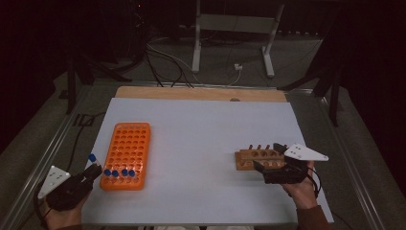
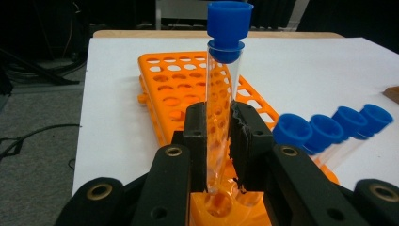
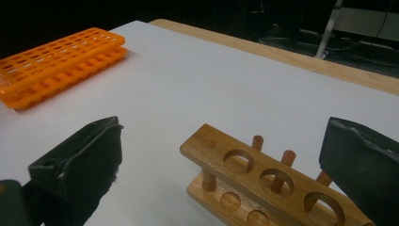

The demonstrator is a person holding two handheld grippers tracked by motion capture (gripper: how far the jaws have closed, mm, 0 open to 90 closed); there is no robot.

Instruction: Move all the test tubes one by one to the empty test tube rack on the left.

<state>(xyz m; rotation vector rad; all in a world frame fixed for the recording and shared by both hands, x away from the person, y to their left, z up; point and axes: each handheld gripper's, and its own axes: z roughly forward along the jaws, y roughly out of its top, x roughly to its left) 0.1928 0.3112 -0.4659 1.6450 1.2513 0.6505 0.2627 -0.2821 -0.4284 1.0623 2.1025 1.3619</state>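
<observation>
Orange plastic rack (image 1: 126, 155) lies on the white table (image 1: 201, 139); the left gripper (image 2: 219, 146) clamps a clear blue-capped tube (image 2: 221, 103) upright over the rack's near corner, beside four capped tubes (image 2: 331, 125). The right gripper (image 3: 221, 155) stands wide apart, holding nothing, around a wooden rack (image 3: 263, 181)

Laboratory-style recording bench: white-topped table (image 1: 201, 143) bearing orange test-tube rack (image 1: 126, 154), blue-capped tubes (image 1: 119, 173) and wooden tube rack (image 1: 256, 159); dark surrounding room with floor cables (image 1: 163, 60) and metal stand legs (image 1: 232, 33).
</observation>
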